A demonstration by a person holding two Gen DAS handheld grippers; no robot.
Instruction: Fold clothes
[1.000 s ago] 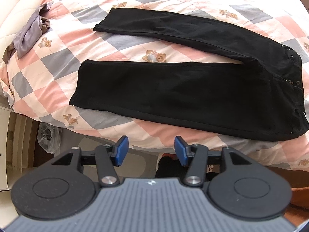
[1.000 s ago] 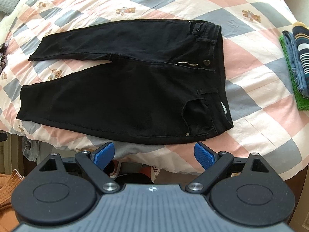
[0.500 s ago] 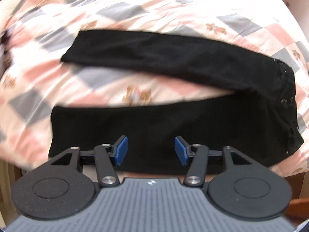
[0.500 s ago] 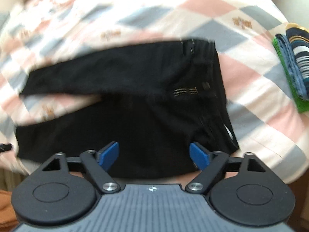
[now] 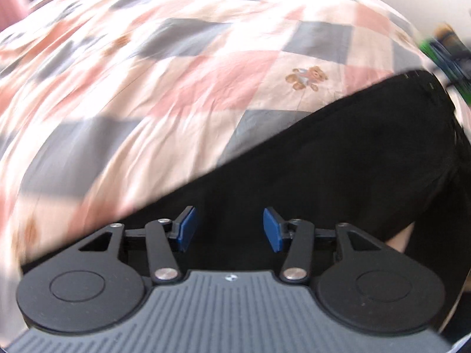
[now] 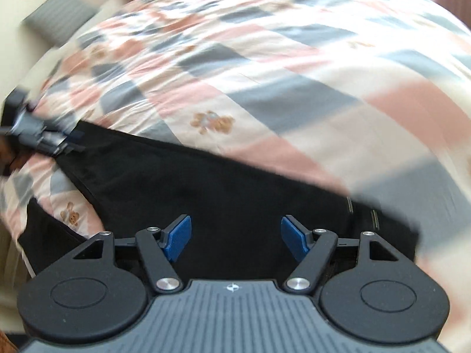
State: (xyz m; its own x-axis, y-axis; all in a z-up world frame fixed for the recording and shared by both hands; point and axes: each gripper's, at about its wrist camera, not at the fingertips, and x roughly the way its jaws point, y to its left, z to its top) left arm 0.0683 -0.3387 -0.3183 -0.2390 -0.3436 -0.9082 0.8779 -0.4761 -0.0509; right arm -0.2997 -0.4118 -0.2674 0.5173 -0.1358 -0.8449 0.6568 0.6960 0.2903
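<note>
Reach for black trousers (image 5: 338, 170) on bed (image 5: 176, 73) under way. Left tongs (image 5: 226, 229) and right tongs (image 6: 234, 236) closing, nothing pinched. Next: upper edge to be gripped, folded over.

A home bedroom – a bed under a teddy-bear patchwork quilt (image 5: 206, 58) – a grey pillow (image 6: 59, 11)

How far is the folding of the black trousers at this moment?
Already done: the black trousers lie spread on the checked bedspread, and folded clothes sit at the bed's edge. In hand: the left gripper and right gripper hang over the dark cloth, jaws closing, gripping nothing yet. Left: grasp an edge and make every fold.
</note>
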